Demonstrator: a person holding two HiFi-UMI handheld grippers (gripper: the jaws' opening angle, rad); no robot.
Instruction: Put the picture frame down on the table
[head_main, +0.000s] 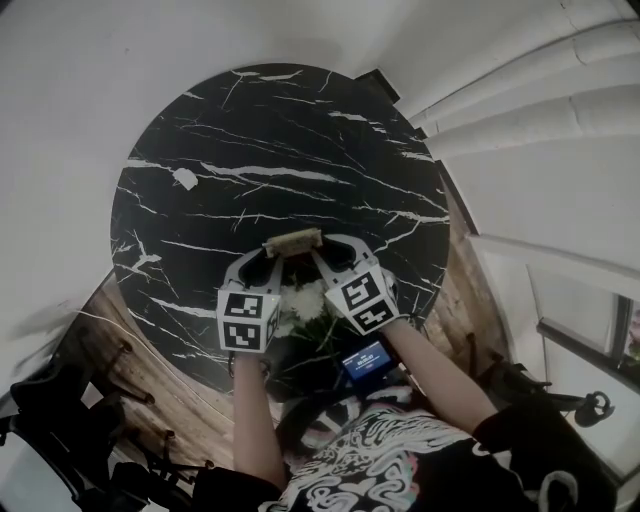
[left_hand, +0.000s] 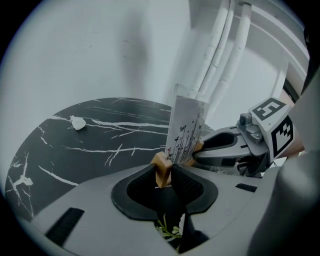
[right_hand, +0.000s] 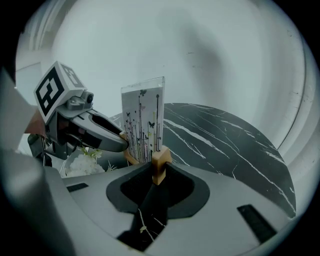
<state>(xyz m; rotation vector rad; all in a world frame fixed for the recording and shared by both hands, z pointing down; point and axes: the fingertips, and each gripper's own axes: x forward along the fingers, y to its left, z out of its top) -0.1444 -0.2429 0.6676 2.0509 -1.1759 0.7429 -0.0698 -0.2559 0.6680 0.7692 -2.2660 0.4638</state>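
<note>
The picture frame (head_main: 293, 241) is a clear panel printed with butterflies and stems (left_hand: 186, 127), standing upright in a light wooden base. It is held between my two grippers over the near part of the round black marble table (head_main: 200, 130). My left gripper (head_main: 262, 258) is shut on the base's left end (left_hand: 161, 169). My right gripper (head_main: 335, 250) is shut on the other end (right_hand: 160, 162). The panel (right_hand: 143, 120) stands upright. Whether the base touches the tabletop is hidden.
White flowers (head_main: 305, 300) lie under the grippers by the table's near edge. A small white scrap (head_main: 185, 178) sits on the table's far left. White pipes (head_main: 540, 90) run along the wall at right. A device with a blue screen (head_main: 365, 358) hangs at the person's chest.
</note>
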